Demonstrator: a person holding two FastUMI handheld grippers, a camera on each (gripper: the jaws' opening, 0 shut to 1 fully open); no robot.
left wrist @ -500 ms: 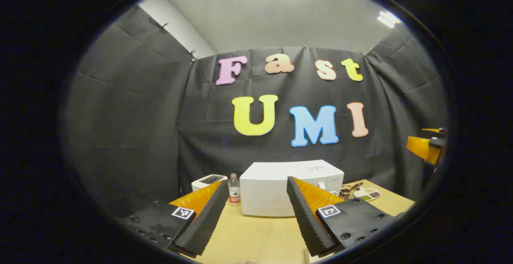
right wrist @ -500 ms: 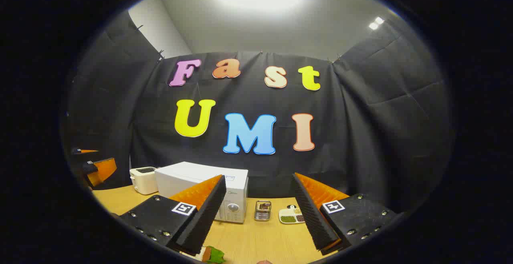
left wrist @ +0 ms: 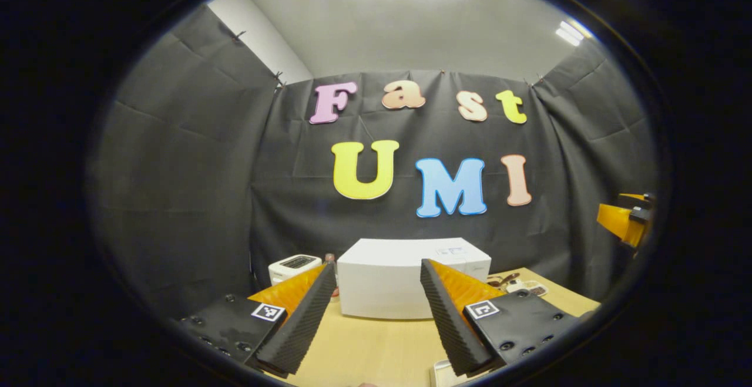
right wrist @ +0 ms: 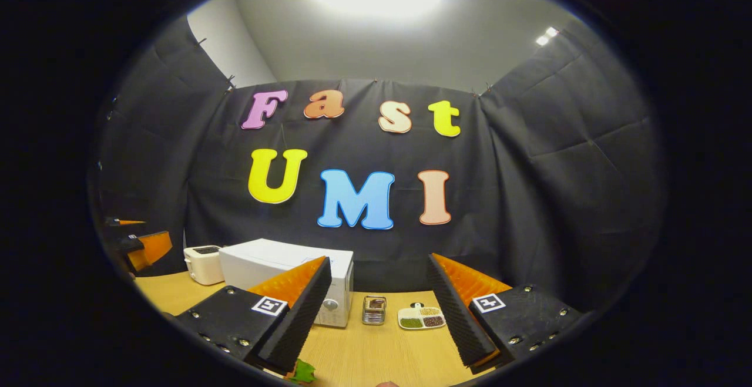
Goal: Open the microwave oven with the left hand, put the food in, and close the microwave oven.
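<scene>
Microwave oven (left wrist: 408,278), shut at the back of the table (left wrist: 376,346), now sits squarer between the left gripper (left wrist: 376,316)'s spread, empty fingers than half a second ago, suggesting an approach, while the right gripper (right wrist: 376,316) hangs spread too.

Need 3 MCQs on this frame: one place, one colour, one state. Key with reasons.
1. Where is the toaster?
A. Left of the microwave
B. On top of it
C. Right of the divided dish

2. What colour is the microwave?
A. Black
B. White
C. Red

3. How does the left gripper stand?
A. Shut on the door
B. Open, holding nothing
C. Shut on a bottle

Key: 1 A, the toaster stands on the table at the microwave's left side; 2 B, its casing is white in both views; 3 B, its fingers are spread with only the table and microwave beyond.
</scene>
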